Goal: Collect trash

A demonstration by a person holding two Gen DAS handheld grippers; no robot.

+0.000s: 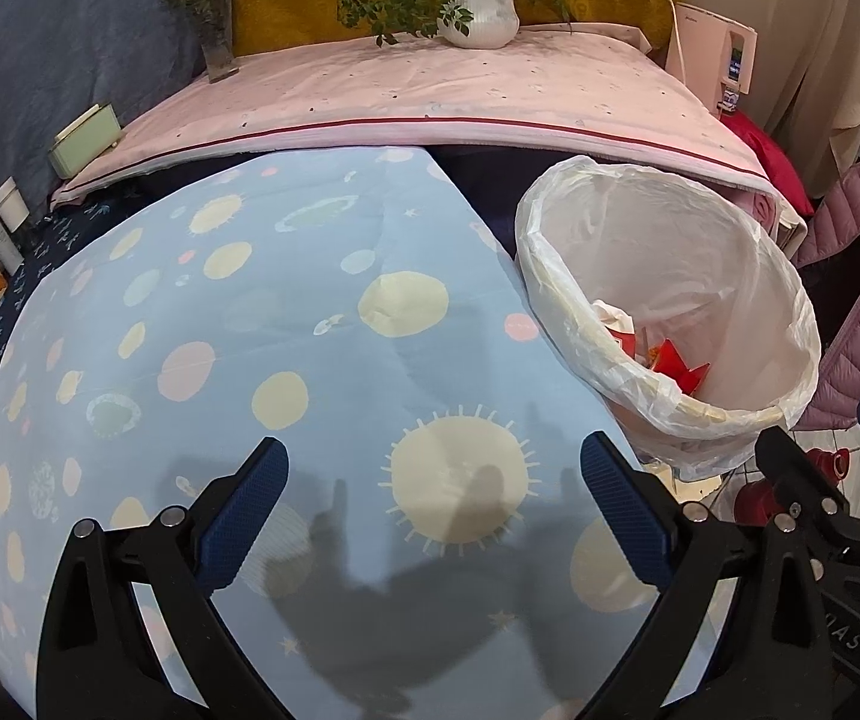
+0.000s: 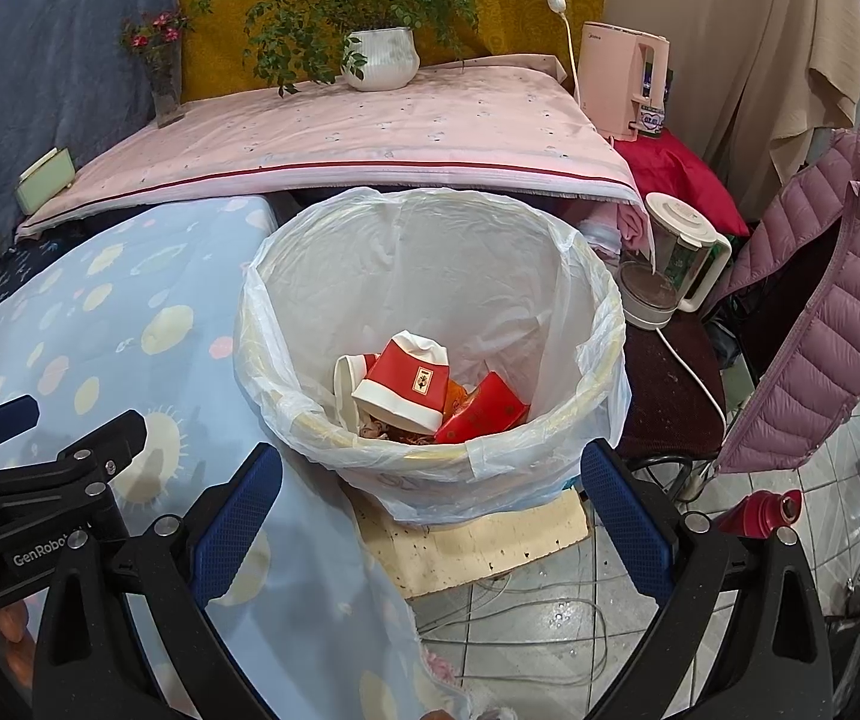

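Looking from the left wrist camera, the left tool (image 1: 433, 483) hangs over a counter draped in a light blue cloth (image 1: 238, 324) printed with pale yellow suns and pink dots. Its two blue-padded fingers (image 1: 250, 504) stand wide apart with nothing between them. Just right of the cloth's edge stands a trash bin (image 1: 724, 276) lined with a thin white plastic bag, tilted in this view so its mouth faces the camera. Red and white paper scraps (image 1: 670, 360) lie at its bottom. Part of the right tool (image 1: 820, 516) shows at the lower right edge. Behind the counter is a higher surface under a pink cloth (image 1: 430, 90), carrying a white pot with a green plant (image 1: 478, 9) and a glass vase of red flowers (image 1: 214, 30).

From the right wrist camera, the right tool (image 2: 430, 486) hovers just in front of the same trash bin (image 2: 586, 360), above its near rim. Its fingers (image 2: 622, 516) are also spread wide and hold nothing. Inside the bin, a crushed red and white paper cup (image 2: 403, 381) lies on top of the other rubbish, with a flattened red carton (image 2: 484, 411) beside it. The bin rests on a piece of pale board (image 2: 490, 546) on a tiled floor (image 2: 610, 630). The blue cloth hangs down on the left, with the left tool (image 2: 40, 468) over it. To the right stand a clear electric kettle (image 2: 670, 264) and a pink quilted jacket (image 2: 820, 300).
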